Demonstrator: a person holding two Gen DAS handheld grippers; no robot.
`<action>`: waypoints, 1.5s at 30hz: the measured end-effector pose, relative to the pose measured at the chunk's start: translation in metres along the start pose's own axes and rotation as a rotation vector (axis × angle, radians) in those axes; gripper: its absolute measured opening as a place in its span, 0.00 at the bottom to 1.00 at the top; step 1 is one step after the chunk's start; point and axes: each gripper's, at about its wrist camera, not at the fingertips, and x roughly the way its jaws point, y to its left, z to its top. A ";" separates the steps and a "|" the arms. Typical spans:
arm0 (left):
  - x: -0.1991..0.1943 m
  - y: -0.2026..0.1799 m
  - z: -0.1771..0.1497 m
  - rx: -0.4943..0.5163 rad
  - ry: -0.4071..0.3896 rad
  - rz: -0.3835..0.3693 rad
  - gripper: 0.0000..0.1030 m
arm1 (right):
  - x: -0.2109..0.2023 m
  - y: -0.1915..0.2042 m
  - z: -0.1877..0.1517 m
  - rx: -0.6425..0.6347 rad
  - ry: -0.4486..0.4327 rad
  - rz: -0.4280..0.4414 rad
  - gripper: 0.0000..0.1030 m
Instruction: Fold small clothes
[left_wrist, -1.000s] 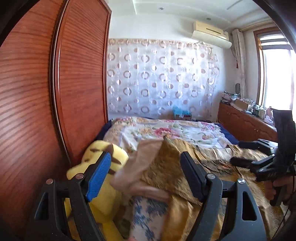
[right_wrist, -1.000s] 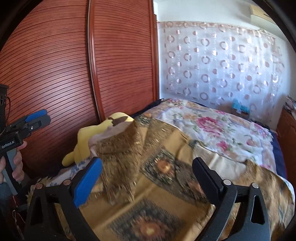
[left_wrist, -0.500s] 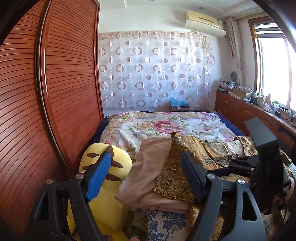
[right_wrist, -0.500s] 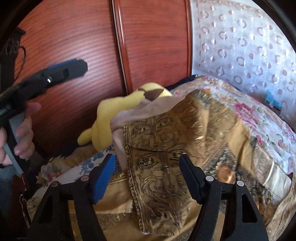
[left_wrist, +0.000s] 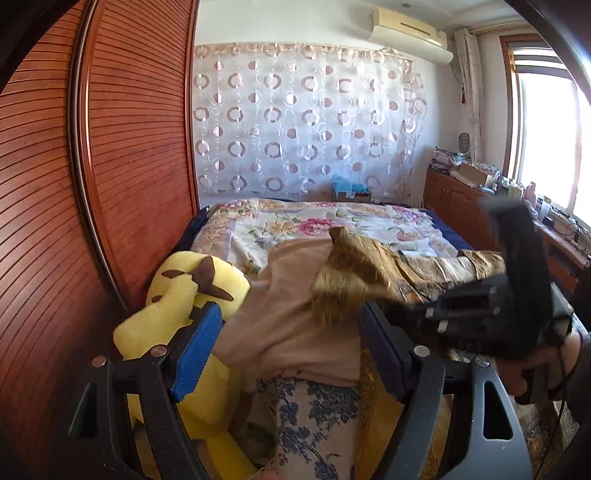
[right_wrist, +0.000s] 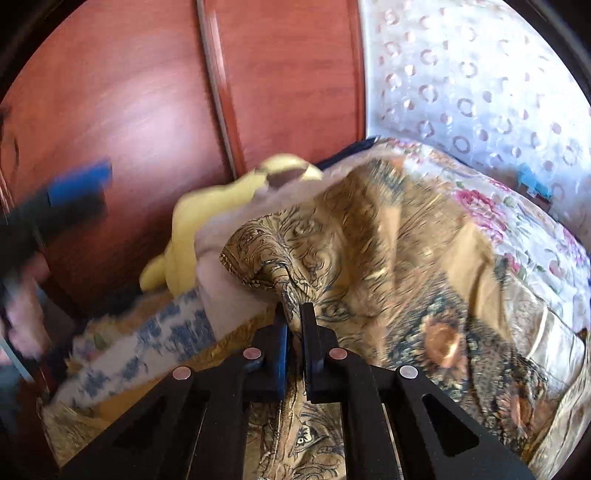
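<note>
Motion blur smears the gold cloth (right_wrist: 369, 236). Right gripper (right_wrist: 293, 317) angled down, jaws just closed, pinching its fold; left gripper (left_wrist: 291, 350) wide, empty.

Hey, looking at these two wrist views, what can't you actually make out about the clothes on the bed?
- Left wrist view: the gold patterned garment is motion-blurred where the right gripper holds it.
- Right wrist view: its shape and lower edge are hidden behind the gripper's body.
- Left wrist view: the beige garment is partly covered by the gold one.
- The blue floral fabric is cut off by the picture's edge.
</note>
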 end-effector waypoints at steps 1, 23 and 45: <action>0.001 -0.005 -0.005 0.003 0.009 -0.014 0.76 | -0.006 -0.005 -0.001 0.028 -0.025 0.006 0.06; 0.014 -0.118 -0.023 0.148 0.174 -0.142 0.76 | -0.139 -0.094 -0.062 0.193 -0.121 -0.295 0.57; 0.074 -0.219 -0.048 0.282 0.387 -0.225 0.76 | -0.232 -0.196 -0.201 0.511 0.052 -0.583 0.67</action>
